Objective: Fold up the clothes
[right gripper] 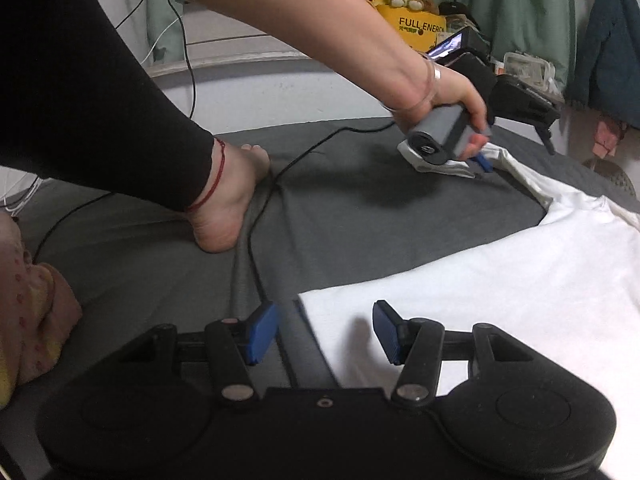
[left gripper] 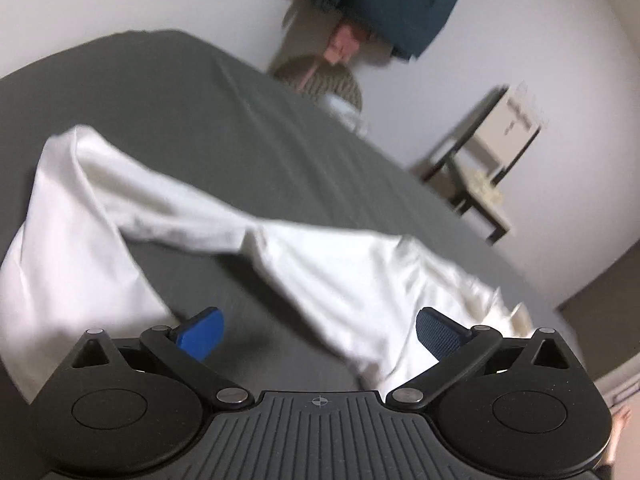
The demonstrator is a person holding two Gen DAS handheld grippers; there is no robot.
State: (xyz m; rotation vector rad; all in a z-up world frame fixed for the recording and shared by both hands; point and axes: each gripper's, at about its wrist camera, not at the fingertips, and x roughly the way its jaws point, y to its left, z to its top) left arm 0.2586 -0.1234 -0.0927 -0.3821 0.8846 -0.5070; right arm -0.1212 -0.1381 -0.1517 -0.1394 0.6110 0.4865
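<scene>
On my right side, bare grey bed point(right gripper: 400, 220) lies open between my right gripper point(right gripper: 324, 332) and the far hand point(right gripper: 460, 92). A black cable point(right gripper: 256, 216) crosses it, and a bare foot point(right gripper: 228, 208) stands on the sheet beside that cable. The white shirt point(right gripper: 500, 280) covers the rest. From the left view, the bed beyond the shirt's sleeve point(left gripper: 132, 196) is clear up to its edge.

Left gripper point(left gripper: 318, 334): black ribbed housing showing a small crosshair mark, silver pivot screws, black linkage arms, blue textured fingers point(left gripper: 438, 336). Right gripper point(right gripper: 324, 332): matching black body, silver screws, blue ribbed fingers point(right gripper: 386, 330). Person: wearing black leggings point(right gripper: 80, 80), a red string anklet point(right gripper: 214, 178), a clear bangle point(right gripper: 430, 84); gripping a grey handle point(right gripper: 444, 132).
</scene>
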